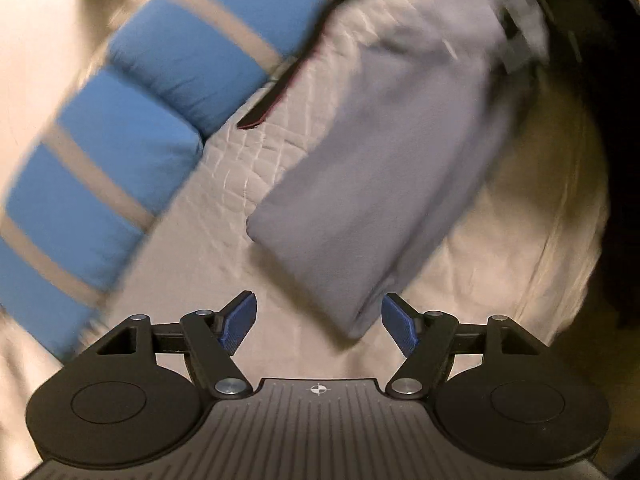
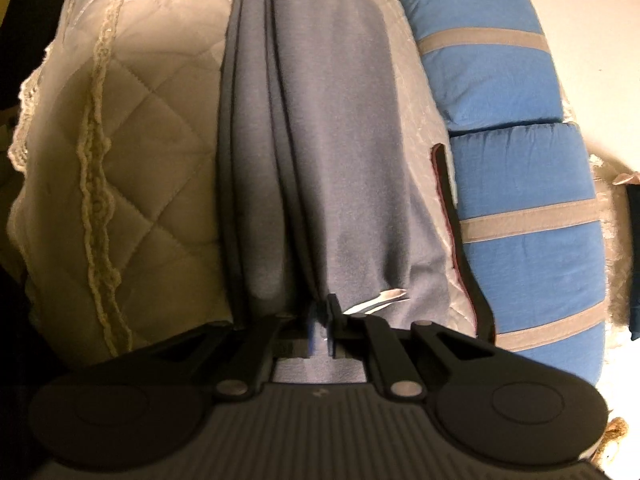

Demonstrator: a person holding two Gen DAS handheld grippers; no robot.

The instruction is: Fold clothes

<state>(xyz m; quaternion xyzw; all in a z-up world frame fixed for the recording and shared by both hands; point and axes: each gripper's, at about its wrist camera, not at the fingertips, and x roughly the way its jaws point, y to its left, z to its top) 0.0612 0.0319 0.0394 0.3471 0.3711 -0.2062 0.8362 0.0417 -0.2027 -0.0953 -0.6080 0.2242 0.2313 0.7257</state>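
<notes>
A grey-blue garment (image 1: 400,152) lies folded lengthwise into a long strip on the quilted cream bedspread (image 1: 240,168). My left gripper (image 1: 319,322) is open and empty, just above the bedspread, with the strip's near end between and just beyond its blue fingertips. In the right wrist view the same garment (image 2: 328,140) stretches away in long folds. My right gripper (image 2: 320,330) is shut on the garment's near edge, next to a small white label (image 2: 380,300).
Blue pillows with grey stripes (image 1: 132,132) line the bed's side and show in the right wrist view (image 2: 516,184). A dark flat object with a red edge (image 2: 460,232) lies between garment and pillows. The bed edge with lace trim (image 2: 96,184) drops into darkness.
</notes>
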